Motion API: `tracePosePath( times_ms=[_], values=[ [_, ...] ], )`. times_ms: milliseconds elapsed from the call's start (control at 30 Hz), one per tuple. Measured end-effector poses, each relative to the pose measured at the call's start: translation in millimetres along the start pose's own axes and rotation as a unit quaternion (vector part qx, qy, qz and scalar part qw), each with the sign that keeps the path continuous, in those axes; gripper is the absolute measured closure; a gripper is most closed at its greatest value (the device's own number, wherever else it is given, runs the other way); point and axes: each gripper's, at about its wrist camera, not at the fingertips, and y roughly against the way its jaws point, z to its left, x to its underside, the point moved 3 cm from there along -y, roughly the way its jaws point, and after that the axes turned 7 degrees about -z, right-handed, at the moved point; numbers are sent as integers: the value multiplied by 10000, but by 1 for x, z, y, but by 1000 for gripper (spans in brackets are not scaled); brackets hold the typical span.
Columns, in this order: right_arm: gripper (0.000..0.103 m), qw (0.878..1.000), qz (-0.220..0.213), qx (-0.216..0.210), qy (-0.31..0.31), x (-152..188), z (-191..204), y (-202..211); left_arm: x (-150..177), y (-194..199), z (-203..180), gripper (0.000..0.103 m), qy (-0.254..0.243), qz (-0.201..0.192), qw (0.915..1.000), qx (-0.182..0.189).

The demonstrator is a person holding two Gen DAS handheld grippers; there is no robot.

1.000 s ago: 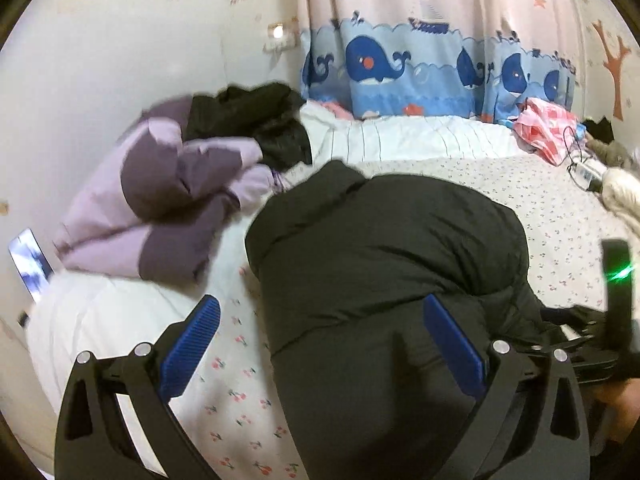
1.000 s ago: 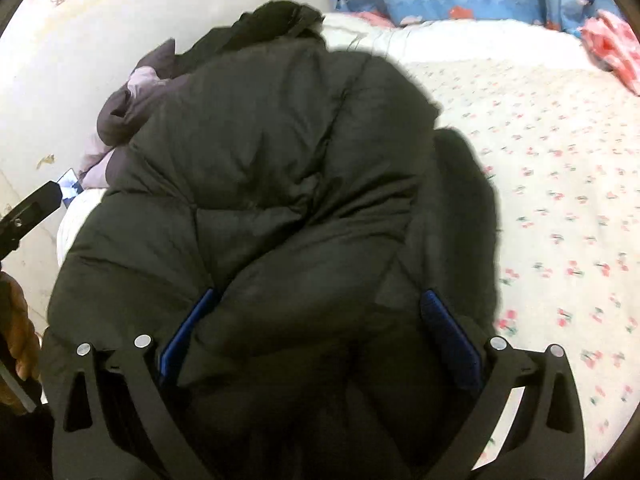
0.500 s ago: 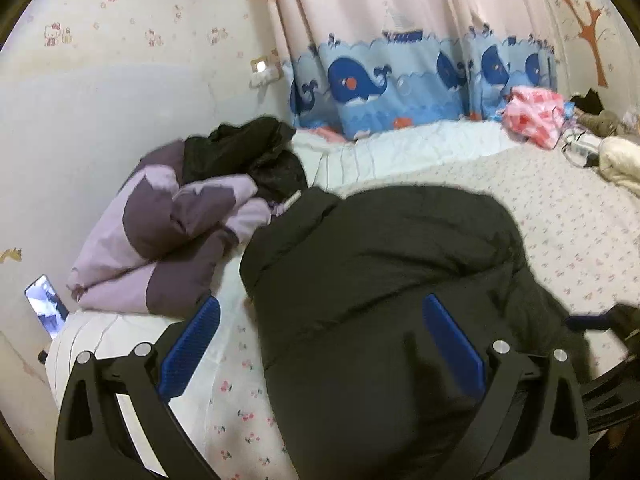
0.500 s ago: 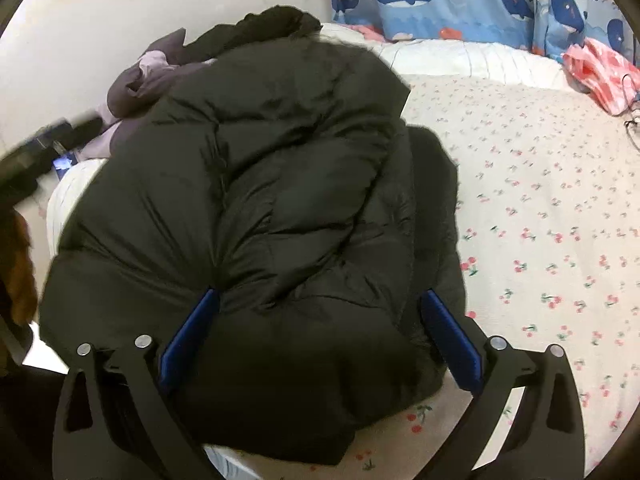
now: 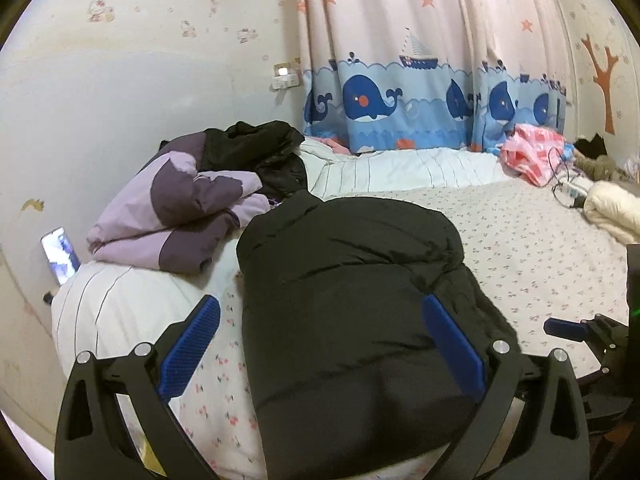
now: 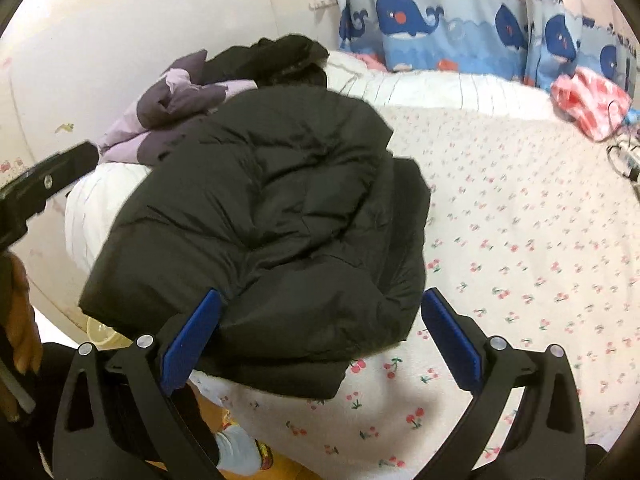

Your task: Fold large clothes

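Note:
A black puffer jacket (image 5: 352,304) lies folded into a thick bundle on the near edge of the bed; it also shows in the right wrist view (image 6: 272,208). My left gripper (image 5: 320,344) is open and empty, hovering above the jacket's near end, not touching it. My right gripper (image 6: 318,340) is open and empty, raised over the jacket's near right corner. The right gripper's blue fingertip (image 5: 560,326) shows at the right of the left wrist view. The left gripper's body (image 6: 44,188) shows at the left of the right wrist view.
The bed (image 5: 540,264) has a flowered sheet. A folded purple jacket (image 5: 180,216) with a black garment (image 5: 256,152) on top sits at the back left. A pink cloth (image 5: 528,156), cables and a cream garment (image 5: 612,212) lie at the right. A phone (image 5: 60,256) leans on the wall.
Both grippers have pulled back and up from the black jacket, which now lies free on the bed. The right gripper's jaws no longer straddle the jacket.

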Motion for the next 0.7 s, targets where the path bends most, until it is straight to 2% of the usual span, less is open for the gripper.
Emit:
tracePosePath(
  times_ms=[267, 700],
  values=[
    [6, 9991, -163, 345, 212, -15, 18, 28, -1, 29, -1, 6, 98, -94, 9998, -139],
    [6, 9961, -54, 768, 433, -35, 45, 33, 11, 33, 4, 6, 470, 296, 9983, -168]
  ],
)
